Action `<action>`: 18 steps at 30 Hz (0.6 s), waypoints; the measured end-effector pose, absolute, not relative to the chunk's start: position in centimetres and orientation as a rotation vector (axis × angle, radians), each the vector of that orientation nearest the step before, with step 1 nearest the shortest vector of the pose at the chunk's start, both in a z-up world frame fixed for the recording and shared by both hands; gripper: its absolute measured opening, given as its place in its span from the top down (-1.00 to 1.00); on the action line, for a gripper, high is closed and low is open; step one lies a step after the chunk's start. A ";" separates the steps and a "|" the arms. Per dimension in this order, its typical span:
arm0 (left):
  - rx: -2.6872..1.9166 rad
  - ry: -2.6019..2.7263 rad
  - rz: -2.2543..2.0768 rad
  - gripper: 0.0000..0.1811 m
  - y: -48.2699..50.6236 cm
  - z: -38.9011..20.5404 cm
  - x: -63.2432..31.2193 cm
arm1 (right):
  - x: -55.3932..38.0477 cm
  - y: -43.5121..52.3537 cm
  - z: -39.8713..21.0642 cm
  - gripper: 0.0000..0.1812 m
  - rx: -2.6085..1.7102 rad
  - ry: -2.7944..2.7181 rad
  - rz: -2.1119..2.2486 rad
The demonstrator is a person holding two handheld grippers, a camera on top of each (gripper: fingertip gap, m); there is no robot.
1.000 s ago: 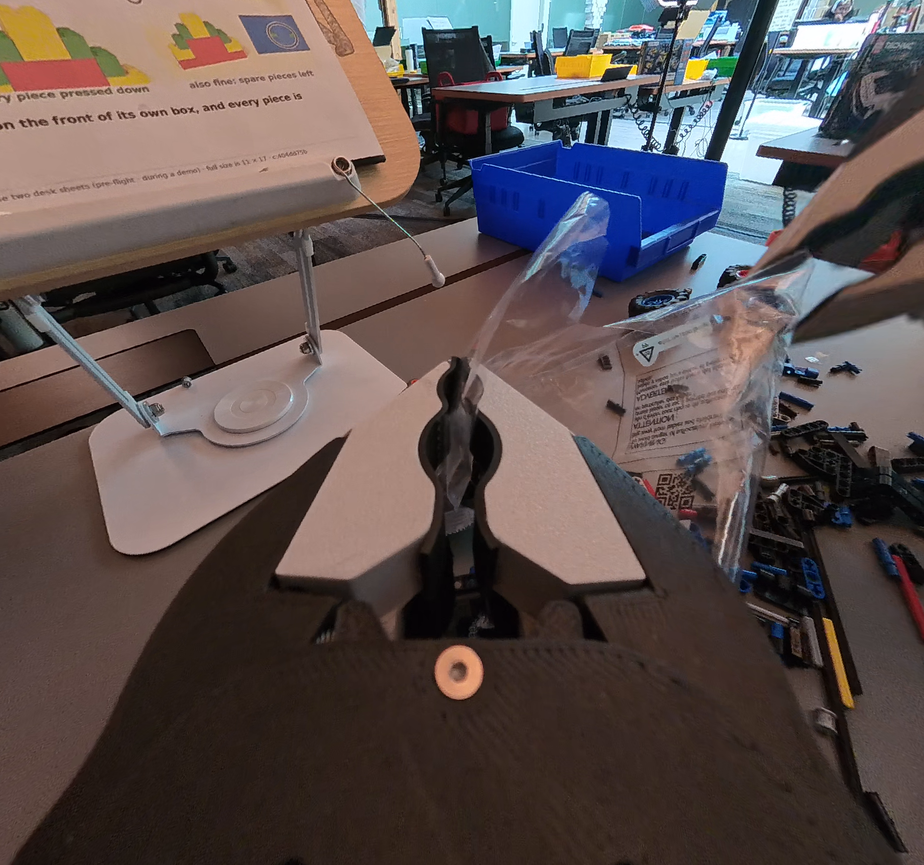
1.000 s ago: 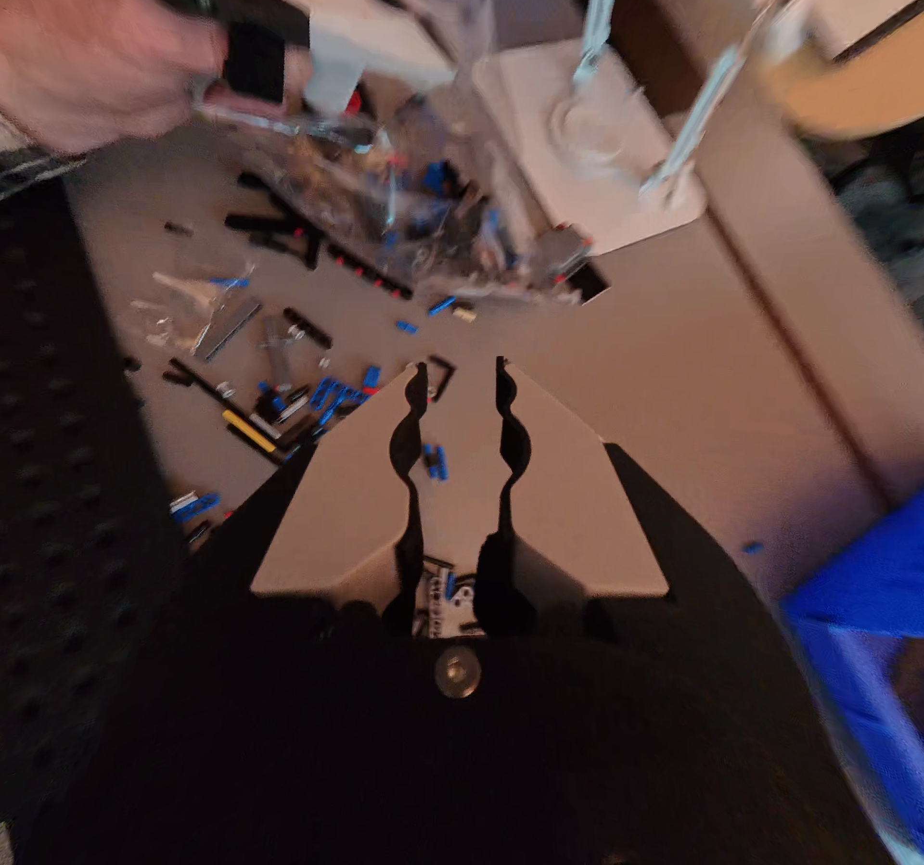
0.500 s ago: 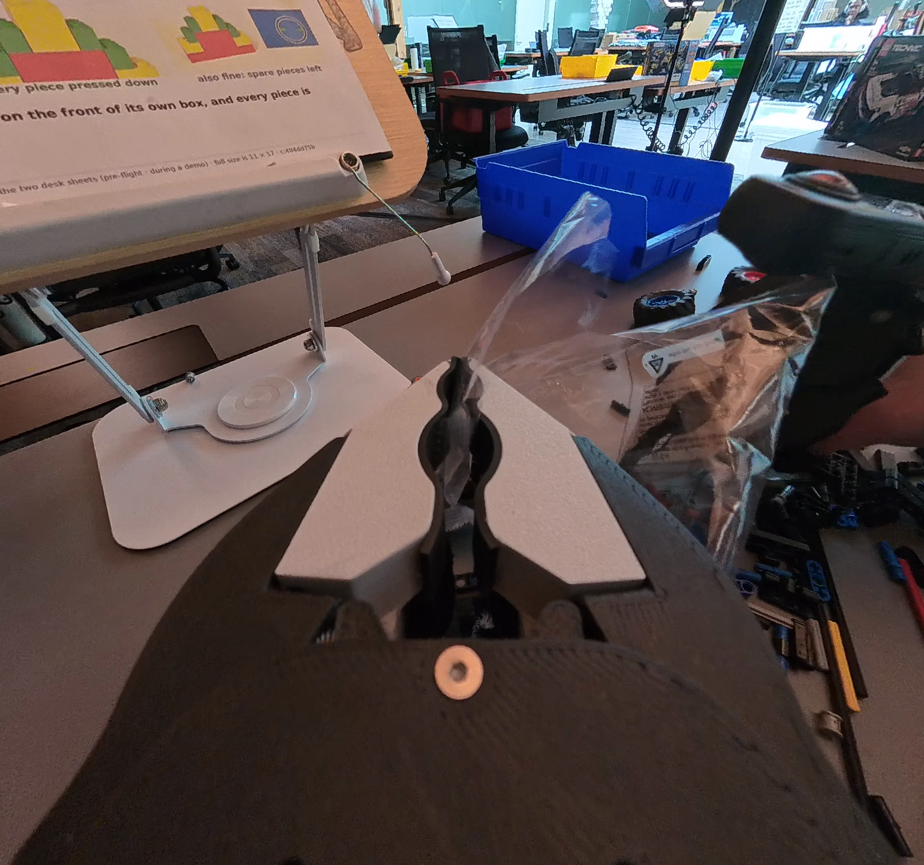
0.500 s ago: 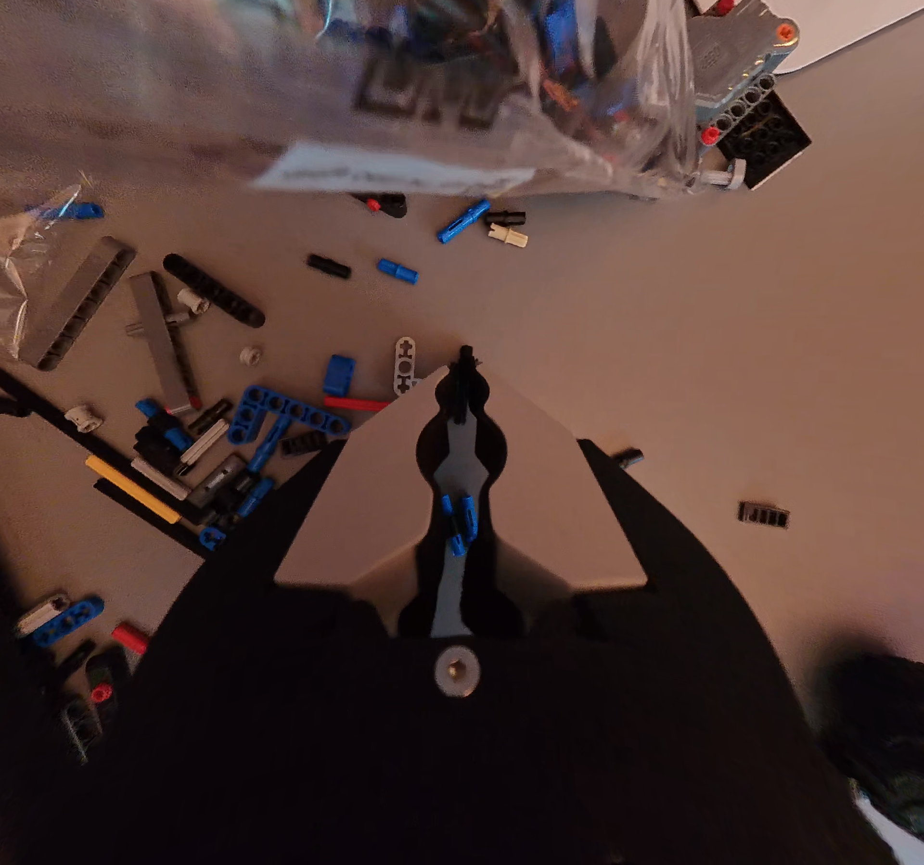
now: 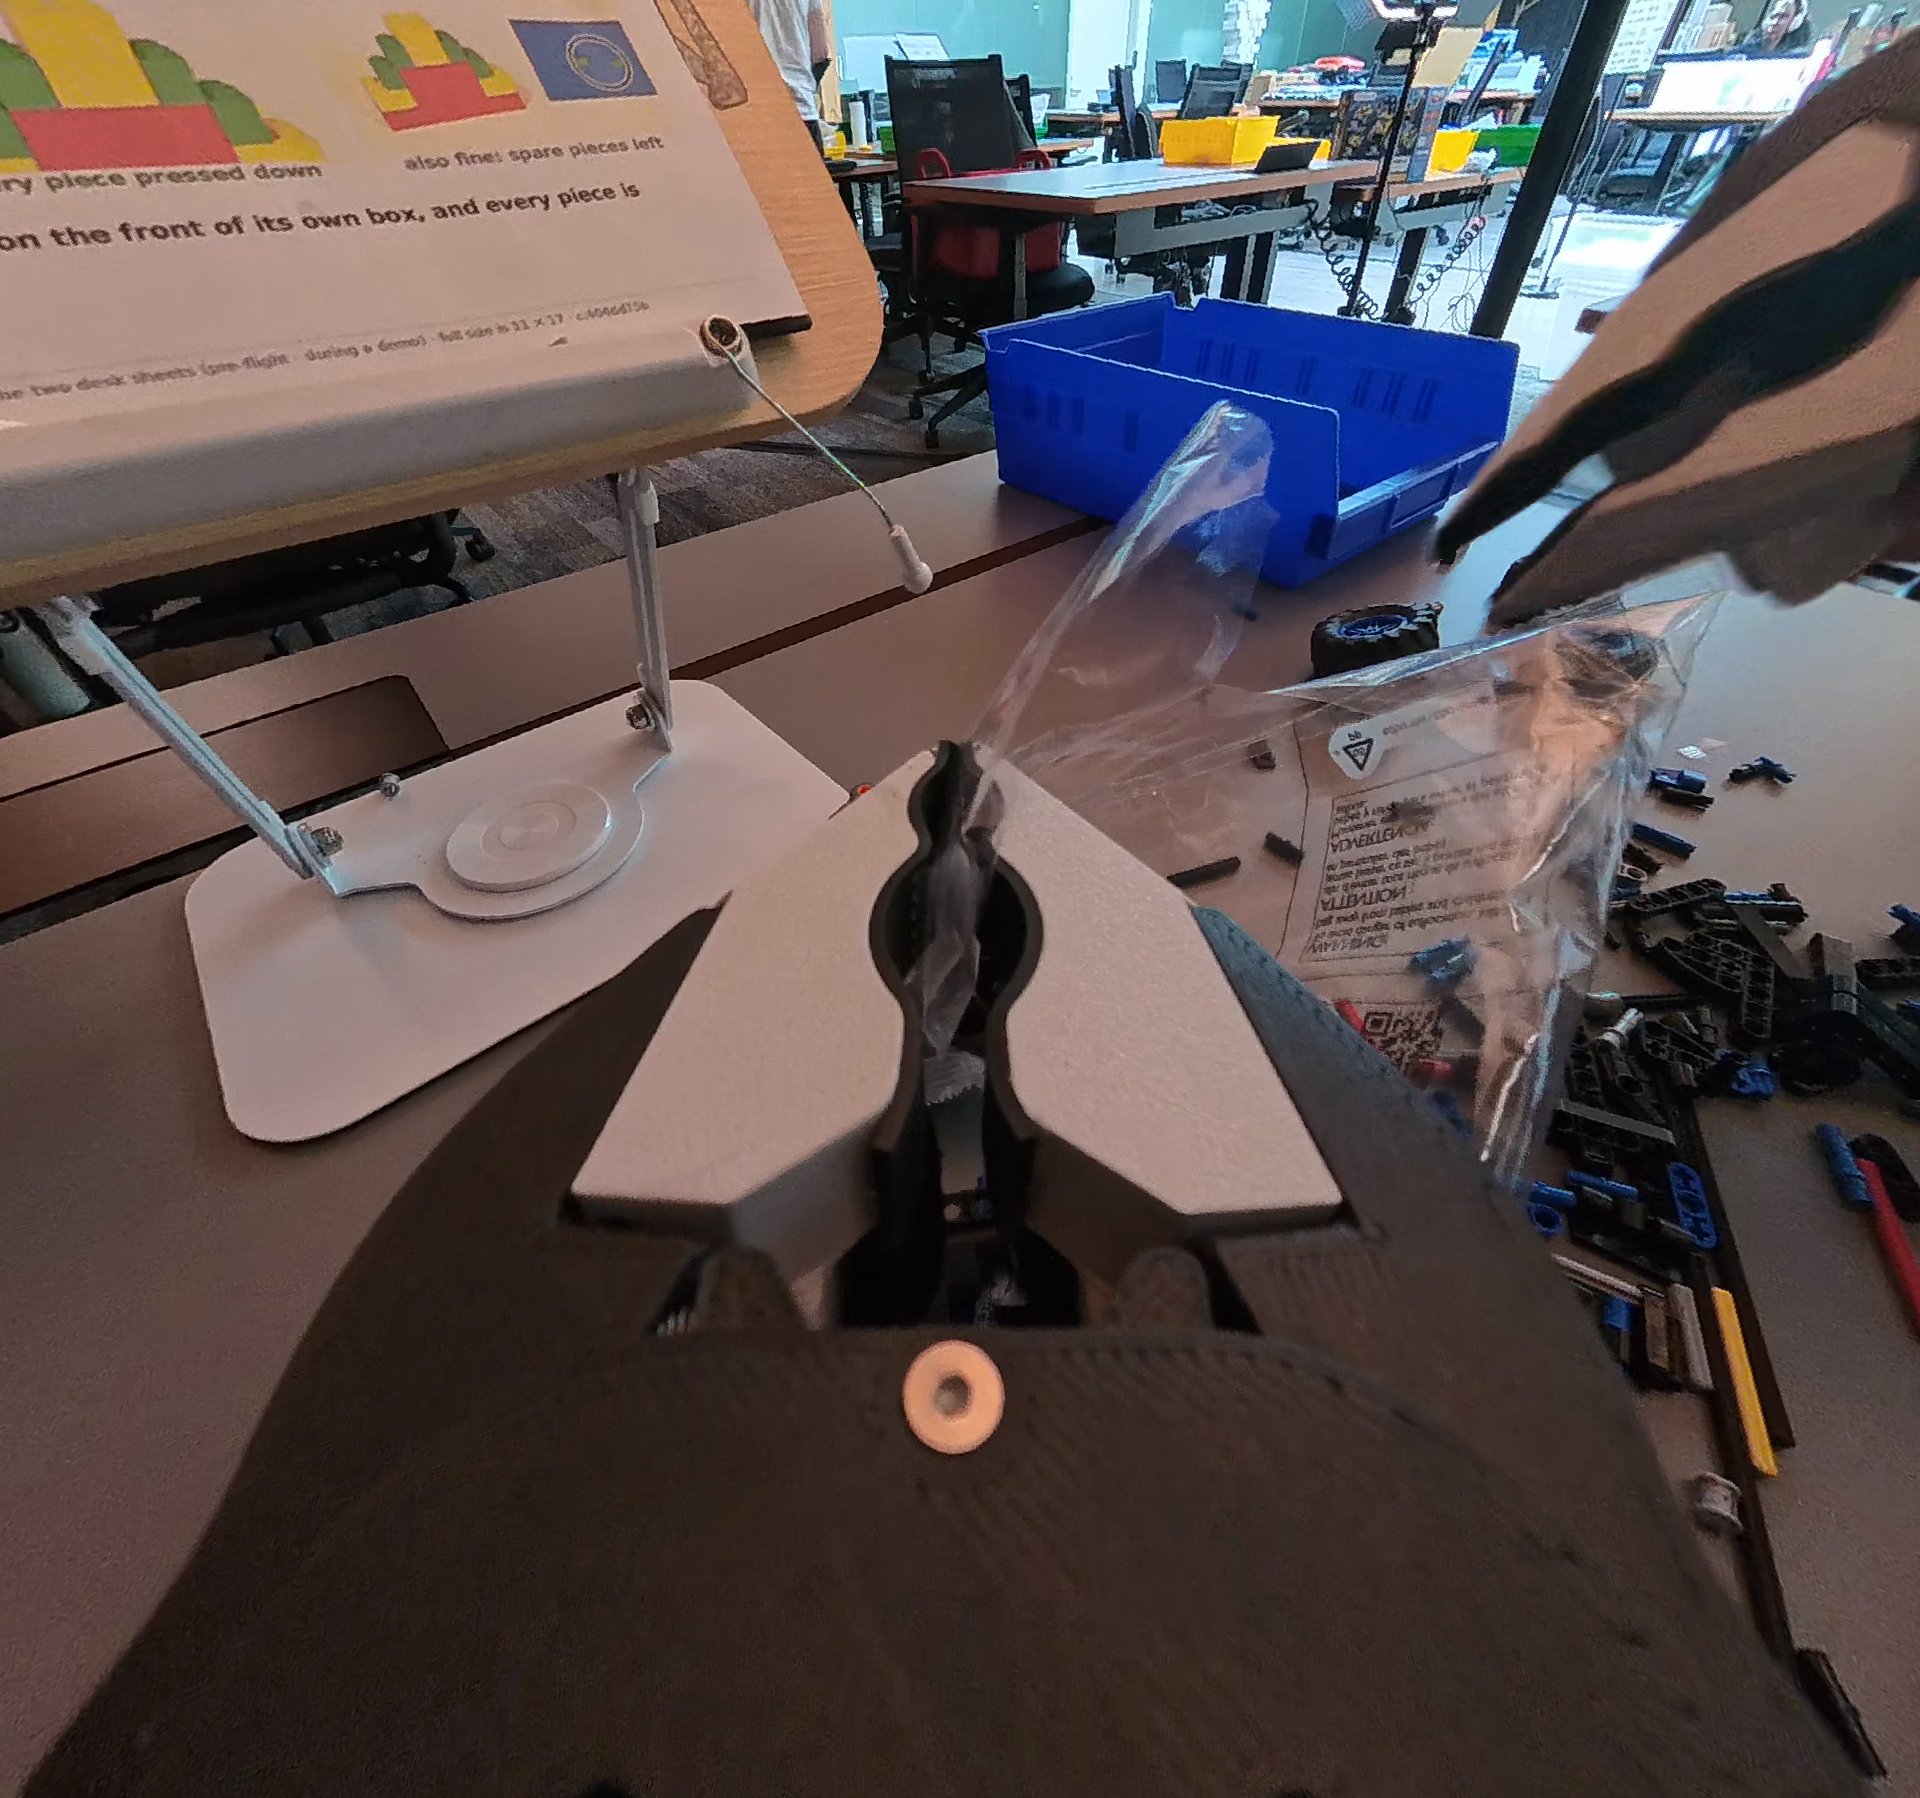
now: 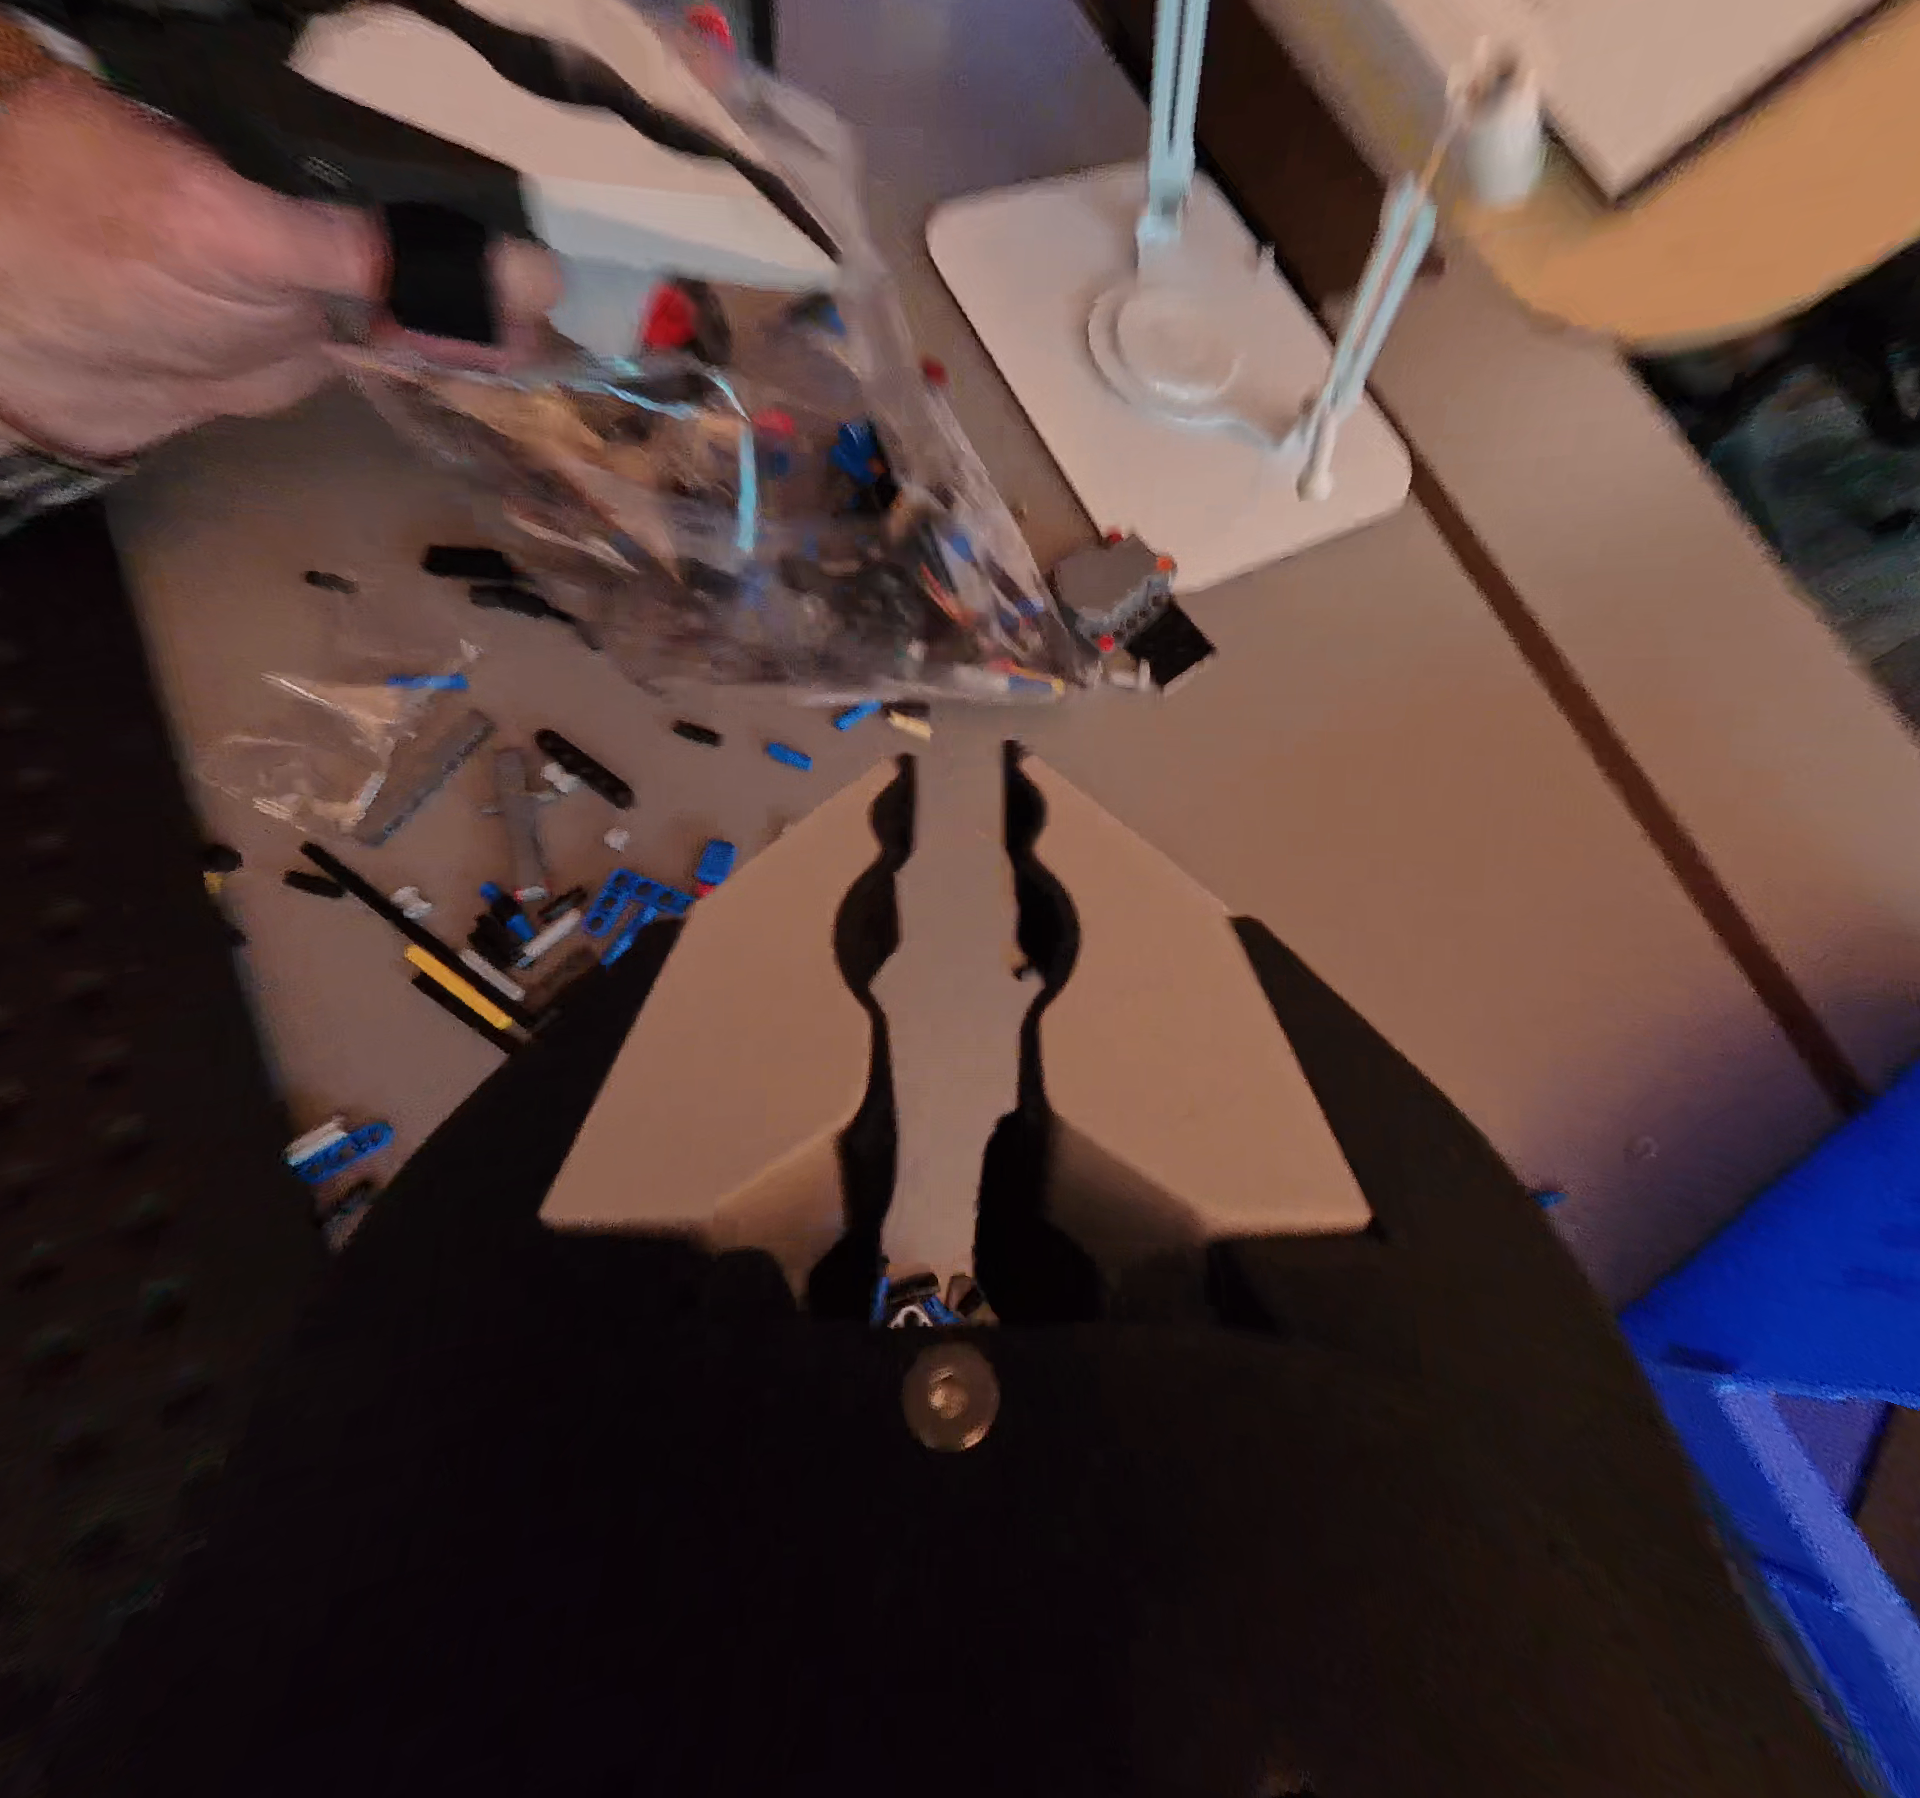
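Observation:
My left gripper [image 5: 956,774] is shut on a corner of a clear plastic bag [image 5: 1403,813] that holds small black, blue and red building pieces. The bag hangs above the table. In the right wrist view the bag [image 6: 779,522] hangs from the left gripper [image 6: 821,190], which a hand [image 6: 156,273] holds. My right gripper [image 6: 956,761] is open and empty, above the table just below the bag's lower edge. In the left wrist view it [image 5: 1470,579] hovers blurred just over the bag's top edge.
Loose building pieces [image 5: 1714,969] lie scattered on the brown table [image 6: 1351,813]. A white document stand [image 5: 416,917] is at the left, with a grey block [image 6: 1117,595] by its base. A blue bin [image 5: 1247,418] and a black wheel [image 5: 1371,626] are behind. A small empty bag [image 6: 343,751] lies among the pieces. Tip to tip, the grippers are about 15 centimetres apart. My left tips are roughly 15 centimetres from the grey block [image 6: 1117,595].
Half a second ago the right gripper was shut, low over the pieces under the bag. Now it is open and higher. The left gripper keeps hold of the bag.

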State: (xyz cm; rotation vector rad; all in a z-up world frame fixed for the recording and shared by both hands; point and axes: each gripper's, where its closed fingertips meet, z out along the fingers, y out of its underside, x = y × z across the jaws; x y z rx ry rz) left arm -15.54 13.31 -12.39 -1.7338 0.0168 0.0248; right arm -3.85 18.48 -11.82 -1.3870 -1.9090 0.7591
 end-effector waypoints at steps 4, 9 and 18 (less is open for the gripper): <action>-1.735 0.016 0.026 1.00 13.4 -12.4 -15.6 | -5.4 21.7 -18.5 0.82 -1.534 -1.997 0.683; -1.740 0.022 0.029 1.00 13.5 -12.5 -15.5 | -6.5 23.7 -26.0 0.85 -1.666 -2.120 0.588; -1.740 0.024 0.033 1.00 13.5 -12.5 -15.5 | -6.3 22.8 -24.1 0.99 -1.675 -2.068 0.778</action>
